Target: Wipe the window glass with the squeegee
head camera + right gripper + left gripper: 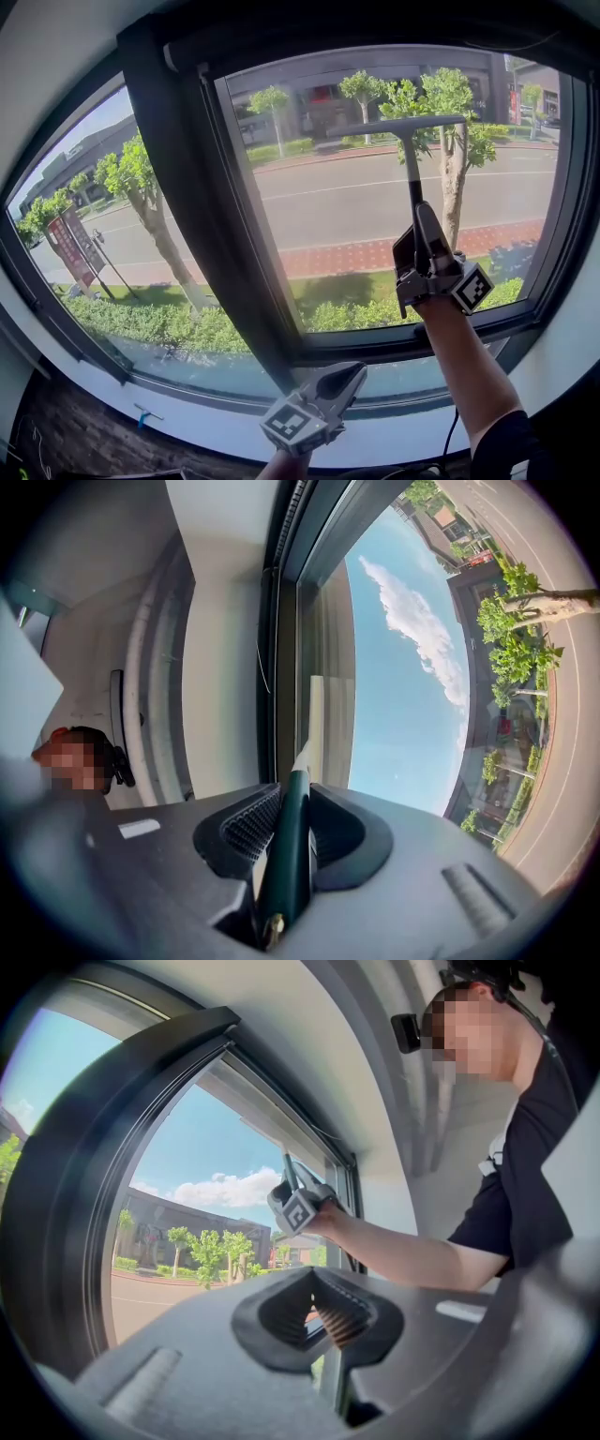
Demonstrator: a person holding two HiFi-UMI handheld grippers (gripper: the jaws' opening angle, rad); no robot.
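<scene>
Two grippers show; the right gripper [422,230] clamps the squeegee [395,125] handle, blade high against the window glass [328,206]; the left gripper [349,375] hangs closed, empty, below; a steady downward pull seems next.

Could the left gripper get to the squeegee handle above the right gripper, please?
Probably yes: the handle is bare there and nothing lies between, though the left gripper is shut and must open first.

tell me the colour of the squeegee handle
The squeegee handle is dark green, clearest in the right gripper view.
</scene>
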